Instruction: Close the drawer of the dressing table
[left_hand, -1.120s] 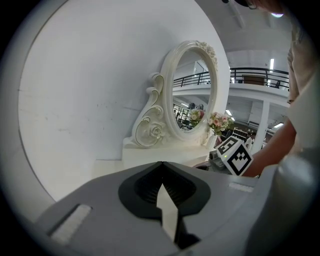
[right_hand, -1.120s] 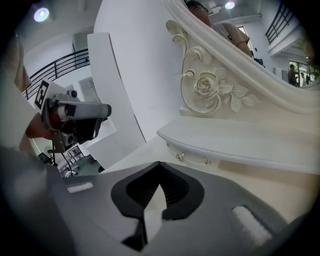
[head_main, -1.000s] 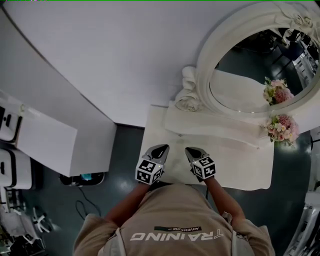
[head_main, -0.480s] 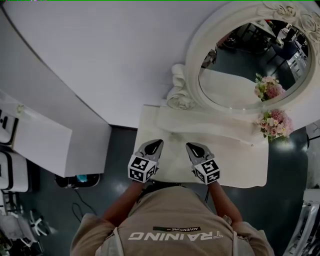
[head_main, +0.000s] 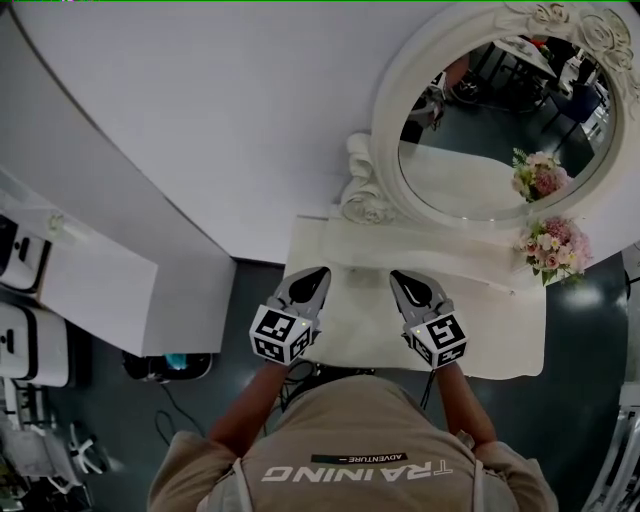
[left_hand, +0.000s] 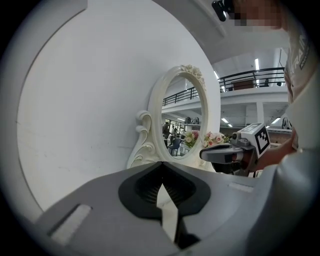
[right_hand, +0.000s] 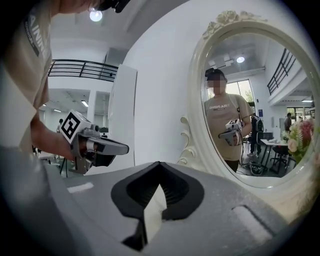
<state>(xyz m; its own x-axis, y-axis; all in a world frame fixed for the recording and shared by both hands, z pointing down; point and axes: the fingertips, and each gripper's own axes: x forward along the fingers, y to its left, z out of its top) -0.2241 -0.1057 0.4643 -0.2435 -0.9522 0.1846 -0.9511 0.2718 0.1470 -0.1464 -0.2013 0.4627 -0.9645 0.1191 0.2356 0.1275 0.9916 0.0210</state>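
Note:
The white dressing table (head_main: 490, 335) stands against the wall, with an oval mirror (head_main: 495, 130) in an ornate white frame (left_hand: 150, 135) behind it. No drawer shows in any view; the table's front is hidden under my body. My left gripper (head_main: 312, 280) hovers over the table top's front left, shut and holding nothing. My right gripper (head_main: 405, 283) hovers beside it, nearer the middle, also shut and holding nothing. In the left gripper view the left gripper (left_hand: 161, 164) has its jaw tips meeting, and the right gripper (left_hand: 227, 154) shows at the side. The right gripper (right_hand: 159, 163) has its tips touching too.
Pink and white flowers (head_main: 555, 245) sit at the table's back right corner. A white cabinet (head_main: 90, 290) stands left of the table across a strip of dark floor (head_main: 255, 290). A dark device (head_main: 165, 365) and a cable (head_main: 175, 400) lie on the floor by it.
Both grippers have edged forward over the table top and spread a little wider apart. The head view has shifted slightly. Both jaws stay shut.

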